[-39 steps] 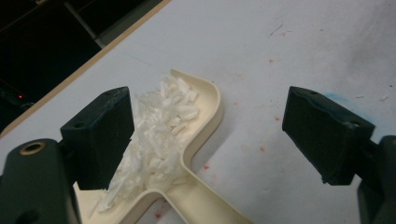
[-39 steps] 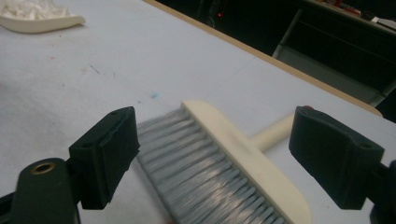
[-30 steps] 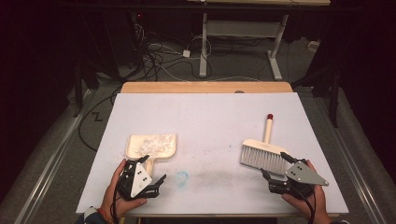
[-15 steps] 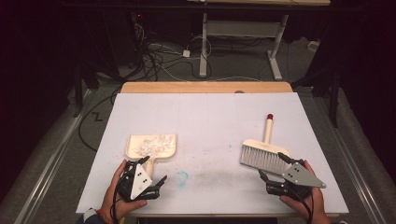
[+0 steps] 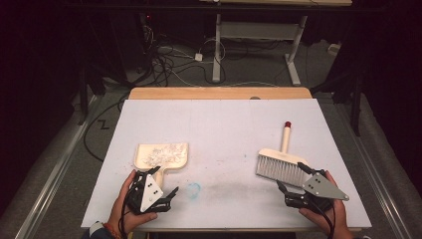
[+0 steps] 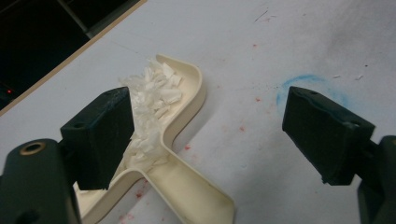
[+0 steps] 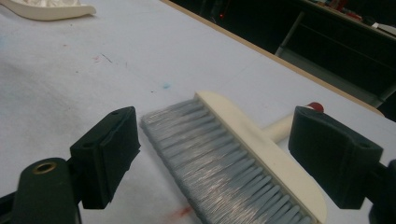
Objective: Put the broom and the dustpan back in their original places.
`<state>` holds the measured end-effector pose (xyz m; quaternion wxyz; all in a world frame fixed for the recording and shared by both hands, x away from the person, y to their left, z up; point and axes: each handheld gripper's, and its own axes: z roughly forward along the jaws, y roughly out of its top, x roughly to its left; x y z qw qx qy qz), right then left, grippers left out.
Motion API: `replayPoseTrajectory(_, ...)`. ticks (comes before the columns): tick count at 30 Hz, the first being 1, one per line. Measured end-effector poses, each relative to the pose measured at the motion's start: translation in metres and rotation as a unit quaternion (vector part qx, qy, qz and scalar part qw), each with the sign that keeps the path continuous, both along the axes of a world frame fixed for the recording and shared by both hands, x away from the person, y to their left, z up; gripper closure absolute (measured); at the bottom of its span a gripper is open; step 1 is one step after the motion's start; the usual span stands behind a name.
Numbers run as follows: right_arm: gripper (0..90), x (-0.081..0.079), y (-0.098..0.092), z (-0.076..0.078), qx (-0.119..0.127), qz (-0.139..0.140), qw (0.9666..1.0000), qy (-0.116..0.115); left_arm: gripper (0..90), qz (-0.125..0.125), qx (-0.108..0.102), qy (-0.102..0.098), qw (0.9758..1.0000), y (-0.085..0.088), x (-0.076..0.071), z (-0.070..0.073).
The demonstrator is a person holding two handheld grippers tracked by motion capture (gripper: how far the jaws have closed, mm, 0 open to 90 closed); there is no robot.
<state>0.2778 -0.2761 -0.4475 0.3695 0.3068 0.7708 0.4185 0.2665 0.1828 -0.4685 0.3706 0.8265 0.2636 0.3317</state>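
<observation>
One dustpan [image 5: 162,156], cream in colour, lying flat on the white table [image 5: 224,124] near the left front corner. One heap of white scraps [image 6: 152,100] inside the pan (too many small bits to count). One short handle on the pan, pointing toward the front edge.

One brush [image 5: 280,164], lying flat on the right side of the table. Grey bristles facing the front edge, cream back, one stick handle with a red tip pointing away toward the far edge.

Two grippers, one in each hand, both low at the front edge. Left gripper [image 5: 158,191] just beside the pan handle, jaws spread wide and holding nothing. In the left gripper view, one jaw over the pan with the scraps, the other over bare table near a faint blue ring [image 5: 193,189] (a stain, it seems). Right gripper [image 5: 294,191] just in front of the bristles, jaws wide apart too, gripping nothing. In the right gripper view, bristles lying between the two jaws, not pinched.

Lots of open room in the middle of the table, between pan and brush. More bare white at the far half. One strip of wood [image 5: 219,93] along the far edge. Pan and brush well apart. Brush near the right edge, pan well in from the left edge.
</observation>
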Motion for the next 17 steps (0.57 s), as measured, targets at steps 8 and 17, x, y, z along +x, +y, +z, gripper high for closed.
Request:
replayPoseTrajectory(8, 16.6, 0.0005, 0.0004, -0.0004, -0.004, 0.001, 1.0, 0.002, 15.6, 0.001, -0.002, 0.0, 1.0, -0.0008, 0.0018, 0.0006)
replayPoseTrajectory(17, 16.3, -0.0002, -0.0042, 0.0017, 0.0, -0.003, 1.0, -0.002, 15.6, -0.002, -0.003, -0.001, 1.0, -0.0039, 0.0053, 0.0014)
